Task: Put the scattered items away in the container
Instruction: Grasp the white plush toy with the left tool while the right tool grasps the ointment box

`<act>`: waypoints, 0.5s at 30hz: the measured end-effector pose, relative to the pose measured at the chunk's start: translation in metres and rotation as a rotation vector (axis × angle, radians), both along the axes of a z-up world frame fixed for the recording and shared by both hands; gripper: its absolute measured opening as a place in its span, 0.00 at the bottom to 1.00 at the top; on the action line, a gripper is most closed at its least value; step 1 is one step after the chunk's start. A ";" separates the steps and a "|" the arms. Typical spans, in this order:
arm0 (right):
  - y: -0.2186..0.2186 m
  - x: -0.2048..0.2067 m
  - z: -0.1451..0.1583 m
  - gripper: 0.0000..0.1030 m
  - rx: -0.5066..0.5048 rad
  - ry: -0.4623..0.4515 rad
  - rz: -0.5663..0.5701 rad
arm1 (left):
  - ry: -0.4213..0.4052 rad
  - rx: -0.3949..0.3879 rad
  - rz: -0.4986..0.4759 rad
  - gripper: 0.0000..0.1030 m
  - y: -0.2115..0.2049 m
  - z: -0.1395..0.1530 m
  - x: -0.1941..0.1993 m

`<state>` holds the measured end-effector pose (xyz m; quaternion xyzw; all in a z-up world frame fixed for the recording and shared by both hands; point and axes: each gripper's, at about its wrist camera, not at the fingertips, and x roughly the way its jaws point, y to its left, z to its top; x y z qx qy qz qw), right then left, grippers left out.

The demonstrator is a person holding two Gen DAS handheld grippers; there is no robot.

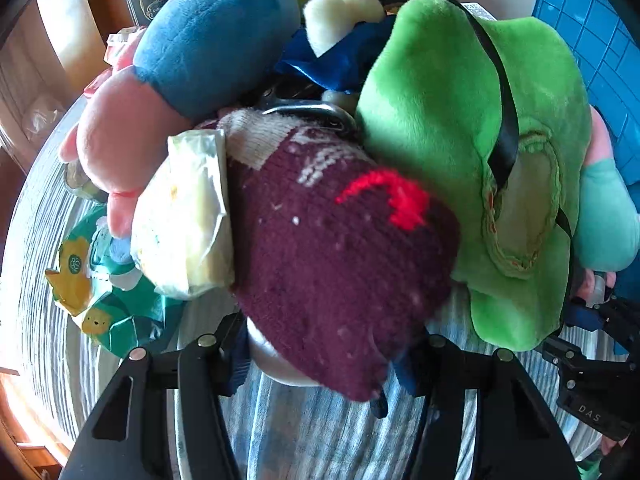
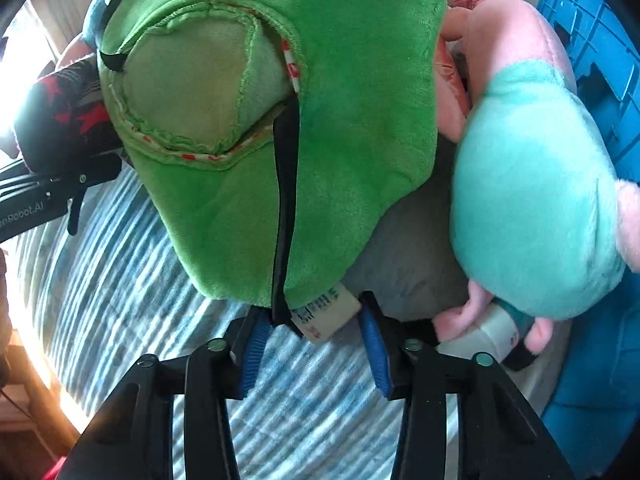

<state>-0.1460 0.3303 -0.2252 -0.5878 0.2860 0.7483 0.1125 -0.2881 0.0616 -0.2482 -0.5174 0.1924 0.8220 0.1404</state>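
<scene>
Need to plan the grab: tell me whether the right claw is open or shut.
Open. In the right wrist view the right claw has its blue pads spread apart, with only the green plush's white tag between them, ungripped.
</scene>
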 end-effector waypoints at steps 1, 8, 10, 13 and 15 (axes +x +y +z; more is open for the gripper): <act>-0.003 0.002 0.001 0.34 -0.023 0.006 -0.007 | -0.007 0.009 0.000 0.54 -0.005 0.000 0.005; -0.035 0.016 0.013 0.31 -0.101 0.045 0.020 | -0.036 0.033 -0.025 0.54 -0.029 0.000 0.048; -0.038 0.017 0.014 0.33 -0.094 0.055 0.022 | -0.031 0.027 -0.037 0.54 -0.030 -0.001 0.057; -0.032 0.019 0.013 0.34 -0.125 0.067 -0.013 | -0.033 0.019 -0.042 0.54 -0.028 -0.004 0.062; -0.028 0.020 0.013 0.36 -0.148 0.074 -0.036 | -0.031 0.004 -0.040 0.55 -0.024 -0.006 0.061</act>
